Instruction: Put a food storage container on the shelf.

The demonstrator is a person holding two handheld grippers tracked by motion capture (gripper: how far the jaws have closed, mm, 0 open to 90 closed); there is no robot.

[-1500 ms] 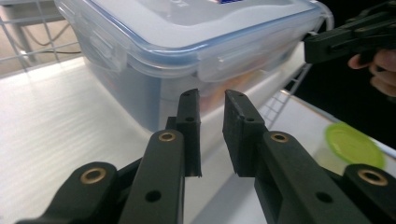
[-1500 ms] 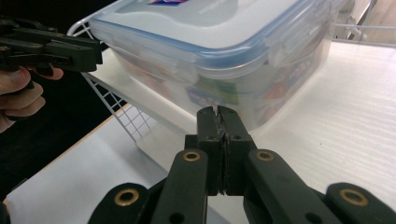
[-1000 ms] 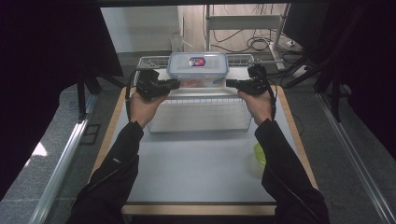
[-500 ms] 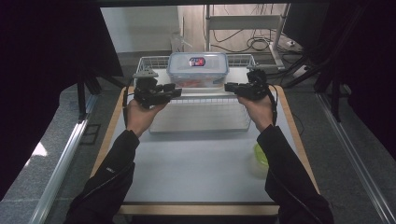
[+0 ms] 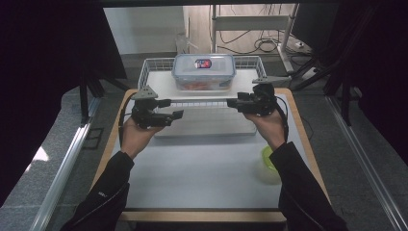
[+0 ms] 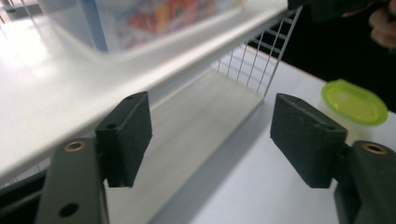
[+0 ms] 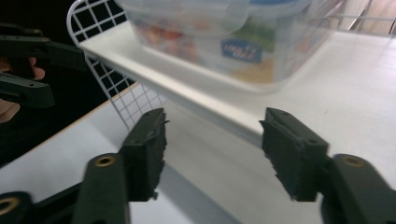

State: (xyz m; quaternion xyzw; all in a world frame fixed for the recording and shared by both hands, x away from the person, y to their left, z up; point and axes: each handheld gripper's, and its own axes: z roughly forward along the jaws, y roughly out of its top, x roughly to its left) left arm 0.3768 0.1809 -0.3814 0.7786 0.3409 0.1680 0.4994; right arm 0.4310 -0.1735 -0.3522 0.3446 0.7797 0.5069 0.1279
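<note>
High view: lidded food container (image 5: 204, 71) lies crosswise, long axis left-right, on shelf (image 5: 163, 84).

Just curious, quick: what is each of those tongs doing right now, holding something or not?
Left tongs: open, just been opening, nothing between them.
Right tongs: open, just been opening, nothing between them.

The clear plastic lidded food container (image 5: 204, 72) fills the middle of the white wire-sided shelf rack (image 5: 159, 82); free room beneath its upper deck, and the lime-green lidded tub (image 5: 269, 161) blocks the table's right edge
</note>
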